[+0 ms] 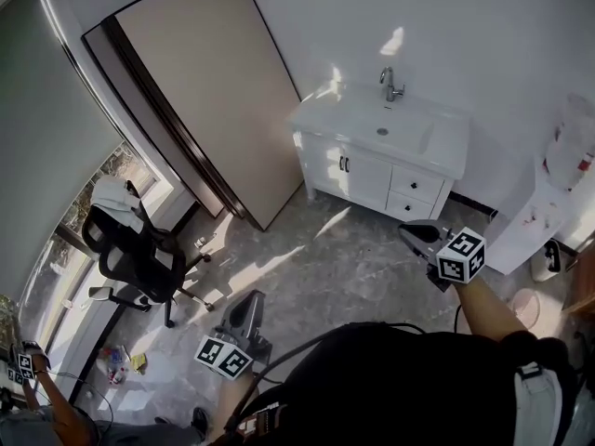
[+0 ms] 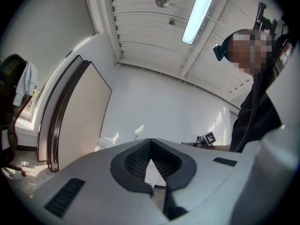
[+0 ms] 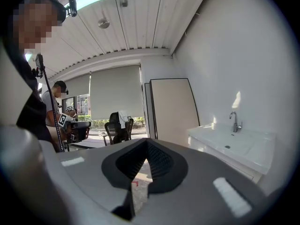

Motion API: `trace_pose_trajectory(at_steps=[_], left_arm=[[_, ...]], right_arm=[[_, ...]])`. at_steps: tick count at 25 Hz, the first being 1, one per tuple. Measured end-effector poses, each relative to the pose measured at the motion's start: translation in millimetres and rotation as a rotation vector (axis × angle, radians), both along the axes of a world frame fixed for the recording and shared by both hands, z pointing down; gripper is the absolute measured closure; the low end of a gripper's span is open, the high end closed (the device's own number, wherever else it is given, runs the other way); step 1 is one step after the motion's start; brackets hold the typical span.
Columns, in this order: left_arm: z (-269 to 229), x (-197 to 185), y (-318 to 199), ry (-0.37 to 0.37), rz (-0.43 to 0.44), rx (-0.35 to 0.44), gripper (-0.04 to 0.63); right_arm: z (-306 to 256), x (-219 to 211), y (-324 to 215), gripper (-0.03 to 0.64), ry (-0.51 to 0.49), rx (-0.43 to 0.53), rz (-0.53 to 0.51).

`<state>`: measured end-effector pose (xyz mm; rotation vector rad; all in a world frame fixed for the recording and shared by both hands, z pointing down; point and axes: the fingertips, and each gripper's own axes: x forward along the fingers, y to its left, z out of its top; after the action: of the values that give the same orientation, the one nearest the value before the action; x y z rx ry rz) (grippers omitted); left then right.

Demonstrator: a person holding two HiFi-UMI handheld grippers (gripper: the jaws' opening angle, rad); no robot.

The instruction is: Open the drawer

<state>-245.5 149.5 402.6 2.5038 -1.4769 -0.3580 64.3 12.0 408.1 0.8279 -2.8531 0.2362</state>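
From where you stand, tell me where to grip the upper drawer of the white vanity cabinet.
Grip the small dark knob at the middle of the upper drawer front. Come straight at the face of the white vanity cabinet, from the room side: the flat panel shows no other hold, and the drawer should pull out that way.

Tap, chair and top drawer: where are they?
Tap (image 1: 391, 84): head view, on its spout.
Chair (image 1: 139, 263): head view, on its black middle.
Top drawer (image 1: 416, 185): head view, on its front.

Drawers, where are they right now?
In the head view, the drawers are on the right side of the white sink cabinet, below the tap.
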Motion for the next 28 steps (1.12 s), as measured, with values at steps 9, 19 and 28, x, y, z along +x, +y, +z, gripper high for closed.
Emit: trace_pose_trajectory(at_steps=[9,19,28], left_arm=[[-21,28,-98,-0.007,-0.11,0.01,0.594],[-22,82,-190,-0.025,-0.137,0.005,0.594],[-7,58,-249,0.003,-0.101,-0.014,0.594]], right_arm=[[-18,20,-133,0.615,-0.031,0.018,-0.082],[-9,54,-239,0.615,-0.045,0.02,-0.134],[4,40,-282,0.615,-0.019,-0.006,-0.093]])
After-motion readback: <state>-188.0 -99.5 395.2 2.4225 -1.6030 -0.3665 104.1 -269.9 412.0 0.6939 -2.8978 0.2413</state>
